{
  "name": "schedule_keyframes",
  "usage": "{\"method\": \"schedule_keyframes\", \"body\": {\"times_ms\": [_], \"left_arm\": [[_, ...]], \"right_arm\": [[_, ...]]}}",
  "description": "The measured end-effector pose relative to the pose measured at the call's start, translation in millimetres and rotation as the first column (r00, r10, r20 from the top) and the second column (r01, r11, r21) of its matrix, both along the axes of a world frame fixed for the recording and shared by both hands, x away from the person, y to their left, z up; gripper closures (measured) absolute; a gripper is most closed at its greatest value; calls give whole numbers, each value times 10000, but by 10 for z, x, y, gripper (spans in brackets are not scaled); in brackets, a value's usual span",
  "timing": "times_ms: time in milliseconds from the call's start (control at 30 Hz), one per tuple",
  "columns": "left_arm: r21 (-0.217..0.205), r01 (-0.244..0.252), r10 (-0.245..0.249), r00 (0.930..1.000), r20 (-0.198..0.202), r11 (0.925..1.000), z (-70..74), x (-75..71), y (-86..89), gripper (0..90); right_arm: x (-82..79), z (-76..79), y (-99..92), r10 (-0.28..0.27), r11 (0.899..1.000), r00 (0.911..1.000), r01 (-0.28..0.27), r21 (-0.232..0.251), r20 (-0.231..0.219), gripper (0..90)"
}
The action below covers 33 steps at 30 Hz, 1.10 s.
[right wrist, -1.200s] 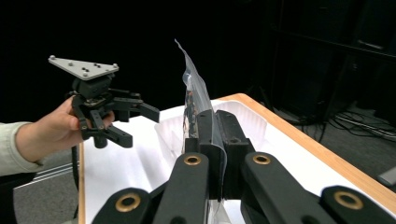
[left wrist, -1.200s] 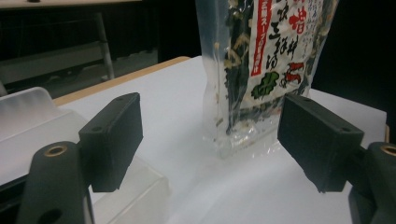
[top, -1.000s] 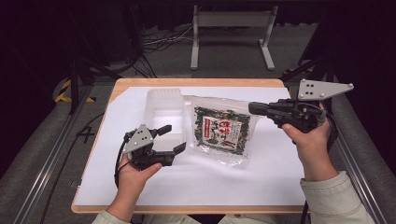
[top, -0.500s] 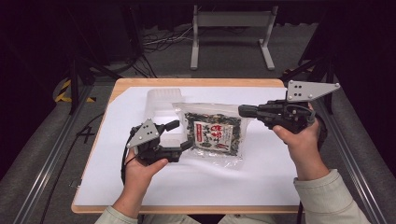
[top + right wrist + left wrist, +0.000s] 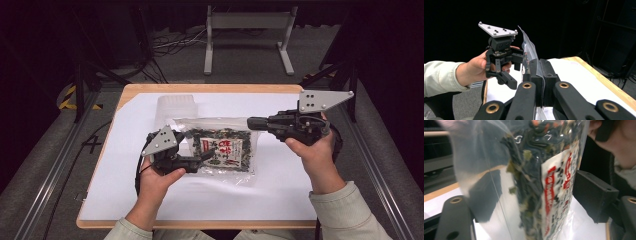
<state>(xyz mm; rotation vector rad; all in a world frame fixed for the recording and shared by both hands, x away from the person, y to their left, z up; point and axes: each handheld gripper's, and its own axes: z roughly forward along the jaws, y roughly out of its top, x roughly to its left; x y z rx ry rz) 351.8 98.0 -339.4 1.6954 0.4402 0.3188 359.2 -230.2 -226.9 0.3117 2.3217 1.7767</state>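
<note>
While my right gripper (image 5: 252, 122) had its jaws pinched shut on the seaweed bag (image 5: 225, 150) edge at frame centre, my left gripper's (image 5: 202, 157) jaws stood open around it, unclamped, so lifting it off the bench (image 5: 280, 200) looked half done.

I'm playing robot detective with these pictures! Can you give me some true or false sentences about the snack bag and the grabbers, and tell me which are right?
1. The right gripper is shut on the bag's clear edge. True.
2. The bag holds orange crackers. False: it holds dark green dried bits behind a white label with red writing.
3. The left gripper's jaws stand apart with the bag between them. True.
4. A red bowl sits behind the bag. False: a clear plastic container sits there.
5. The table has a white top. True.
</note>
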Motion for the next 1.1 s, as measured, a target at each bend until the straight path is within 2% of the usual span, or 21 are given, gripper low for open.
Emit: {"method": "schedule_keyframes", "body": {"times_ms": [133,233,467,633,800,933,1100], "left_arm": [[82,107,-107,9999,-24,9999,-15,4,-1,266],[-191,307,-309,9995,-103,9993,-23,-3,4,296],[-313,378,-372,9991,187,9988,-10,-49,15,446],[-279,563,-562,9984,54,9980,3,-68,20,523],[-226,505,-502,9987,112,9985,30,-99,30,576],[-223,683,-685,9976,-82,9974,40,-108,49,598],[-184,880,-882,9961,-79,9959,53,-121,54,630]], "right_arm": [[7,-22,7,167,9998,9999,-167,132,-20,900],[12,-40,7,270,9993,9996,-269,246,-41,900],[43,-67,-12,248,9989,9997,-245,407,-73,900],[4,-70,9,-203,9997,9997,201,106,148,900],[-26,-52,19,-292,9996,9990,292,20,325,898],[-26,-54,20,-384,9992,9985,387,-57,390,896],[-24,-56,15,-440,9990,9983,443,-77,382,890]]}}
